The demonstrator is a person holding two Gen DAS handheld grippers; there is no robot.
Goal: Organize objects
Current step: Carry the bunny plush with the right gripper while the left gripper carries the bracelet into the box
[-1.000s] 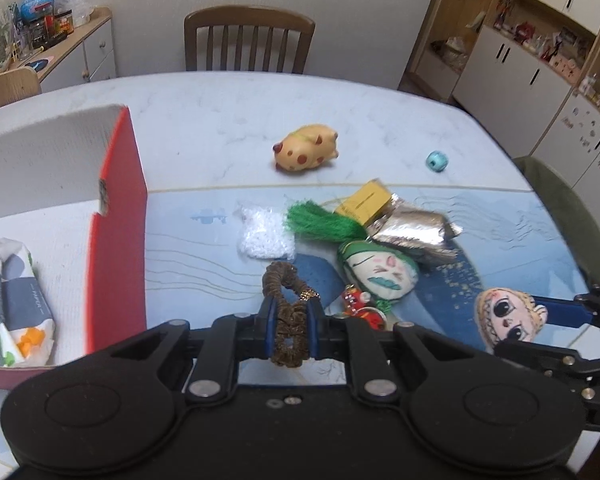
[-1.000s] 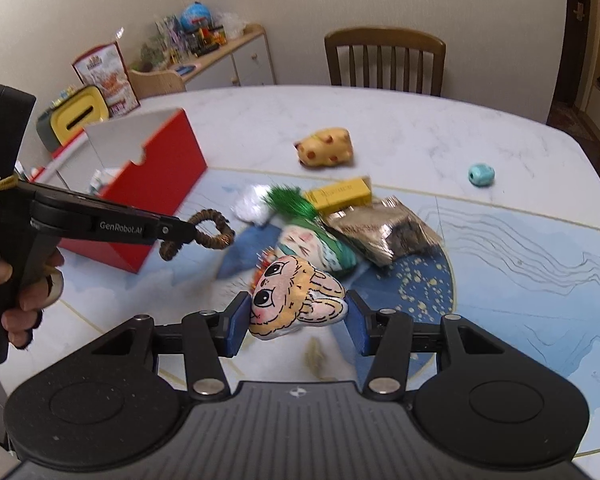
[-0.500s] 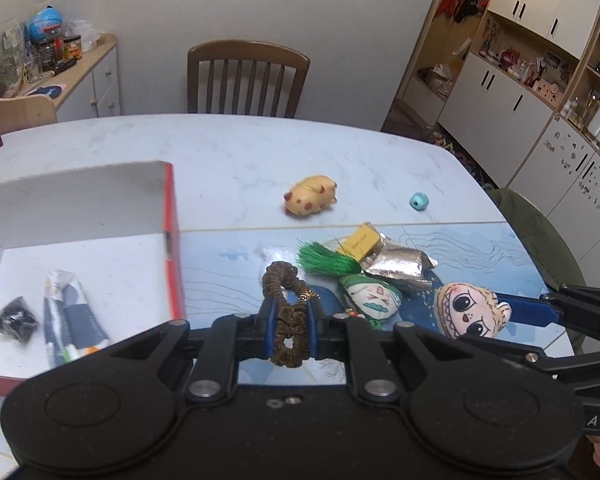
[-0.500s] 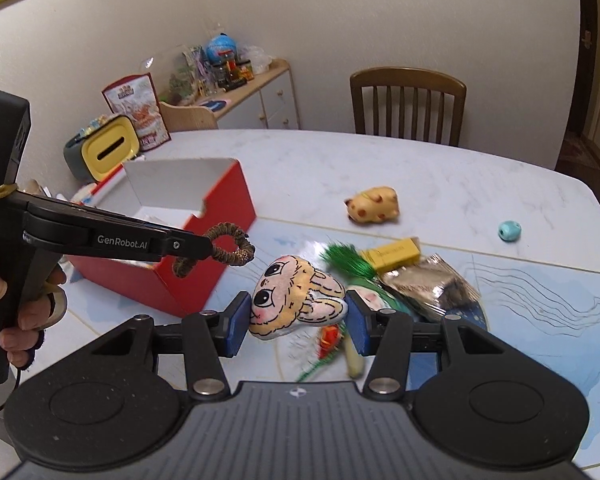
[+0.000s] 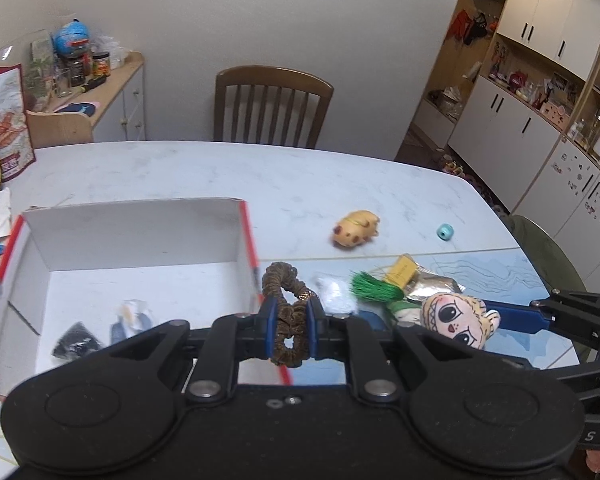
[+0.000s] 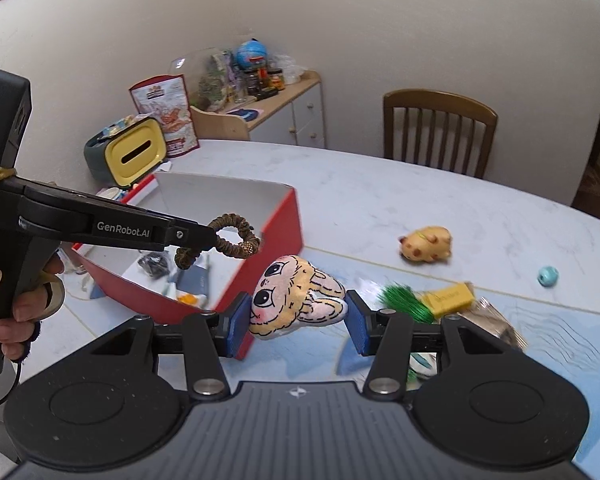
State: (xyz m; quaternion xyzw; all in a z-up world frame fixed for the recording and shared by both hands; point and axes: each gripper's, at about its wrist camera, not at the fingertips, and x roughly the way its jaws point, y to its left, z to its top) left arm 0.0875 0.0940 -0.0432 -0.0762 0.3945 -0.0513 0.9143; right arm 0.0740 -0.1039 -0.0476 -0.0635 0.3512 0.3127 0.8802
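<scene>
Two grippers are held above the table, each with something clamped. The left gripper has its jaws drawn narrow on a brown hair scrunchie, which is carried over the right wall of the red box; from the right wrist view the scrunchie is seen hanging over the box's open interior. The right gripper has its jaws closed on a plush face toy, held just outside the box's near right corner.

Inside the box, a small black item and a printed packet are seen on the white floor. On the table at about 1 o'clock of the left gripper, a green tassel, a yellow block and a foil packet are clustered together. Farther out toward 1 o'clock, a yellow spotted pig toy and a teal bead are lying apart. A wooden chair is placed at 12 o'clock beyond the table.
</scene>
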